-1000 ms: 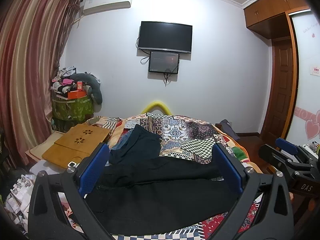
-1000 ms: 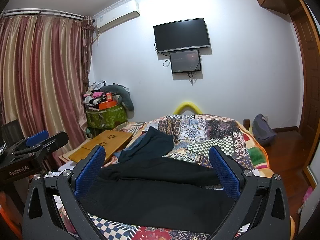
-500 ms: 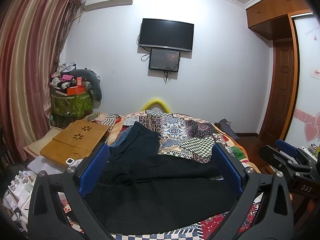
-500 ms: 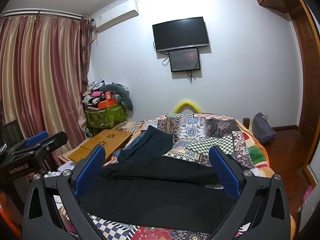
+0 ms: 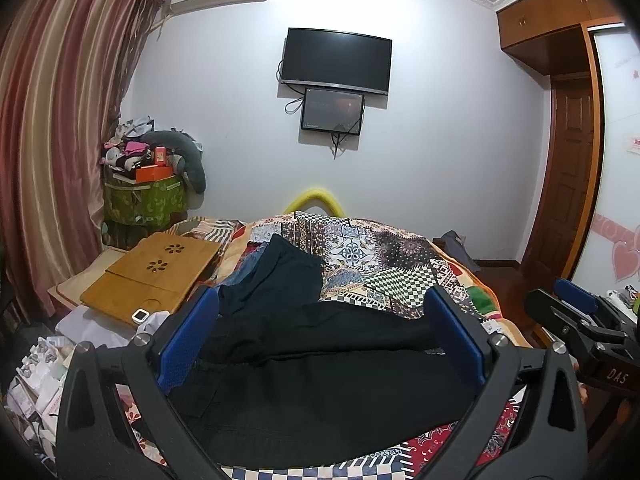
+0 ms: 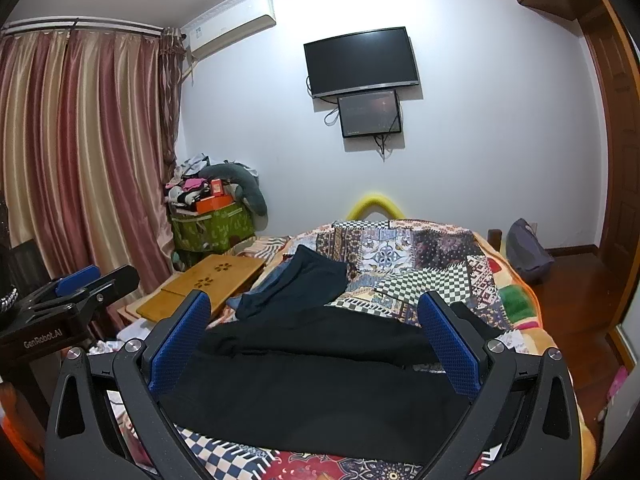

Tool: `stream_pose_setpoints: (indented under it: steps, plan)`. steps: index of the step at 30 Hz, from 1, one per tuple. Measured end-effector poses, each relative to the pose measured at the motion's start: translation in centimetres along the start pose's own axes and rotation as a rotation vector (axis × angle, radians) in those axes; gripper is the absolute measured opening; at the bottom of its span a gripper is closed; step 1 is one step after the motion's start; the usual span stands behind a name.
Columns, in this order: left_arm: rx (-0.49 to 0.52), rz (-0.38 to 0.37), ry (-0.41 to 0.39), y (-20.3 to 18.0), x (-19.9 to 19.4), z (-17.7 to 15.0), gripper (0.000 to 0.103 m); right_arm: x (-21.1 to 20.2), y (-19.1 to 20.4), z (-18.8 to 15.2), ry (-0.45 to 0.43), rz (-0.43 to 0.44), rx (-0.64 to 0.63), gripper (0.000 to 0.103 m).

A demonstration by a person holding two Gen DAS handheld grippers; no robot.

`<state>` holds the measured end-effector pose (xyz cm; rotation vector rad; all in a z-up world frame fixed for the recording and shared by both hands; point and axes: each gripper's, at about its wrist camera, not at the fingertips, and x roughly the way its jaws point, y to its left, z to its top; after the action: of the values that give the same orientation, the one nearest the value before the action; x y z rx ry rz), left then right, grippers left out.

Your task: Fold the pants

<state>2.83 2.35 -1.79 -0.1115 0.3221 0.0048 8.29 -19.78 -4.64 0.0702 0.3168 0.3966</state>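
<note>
So the black pants are spread out crosswise on the near end of the bed, on top of the patchwork quilt, with one leg lying a bit farther up the bed than the other. Both grippers hang above that near edge, not touching the fabric. The left gripper has its blue-padded fingers wide apart with nothing between them, and same deal with the right gripper, spread open and holding nothing. Farther up the bed from the pants there's a dark navy garment lying partly over something denim-blue (can't tell what that is). Off the left side of the bed sits a bamboo lap tray, and on the wall past the far end of the bed hangs a TV.
</note>
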Motion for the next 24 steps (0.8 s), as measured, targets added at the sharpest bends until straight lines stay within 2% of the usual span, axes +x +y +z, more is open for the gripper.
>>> stream_pose_setpoints:
  steps: [7, 10, 14, 19, 22, 24]
  plan:
    - [0.016, -0.009, 0.029, 1.3, 2.1, 0.1, 0.103, 1.9, -0.9, -0.3, 0.047, 0.003, 0.032, 0.103]
    - [0.019, 0.023, 0.055, 2.6, 4.1, 0.3, 0.103, 3.0, -1.6, -0.6, 0.077, 0.001, 0.035, 0.103]
    - [0.051, 0.083, 0.111, 4.6, 7.8, 0.7, 0.103, 4.7, -2.7, -0.4, 0.106, -0.020, 0.020, 0.103]
    - [0.071, 0.138, 0.188, 8.1, 13.4, 0.8, 0.103, 7.8, -3.7, 0.1, 0.145, -0.063, -0.060, 0.102]
    - [0.042, 0.128, 0.247, 10.6, 16.7, 0.9, 0.095, 9.6, -4.1, 0.2, 0.167, -0.093, -0.119, 0.102]
    - [0.041, 0.149, 0.287, 12.5, 18.9, 0.6, 0.091, 11.0, -4.5, 0.1, 0.179, -0.099, -0.151, 0.102]
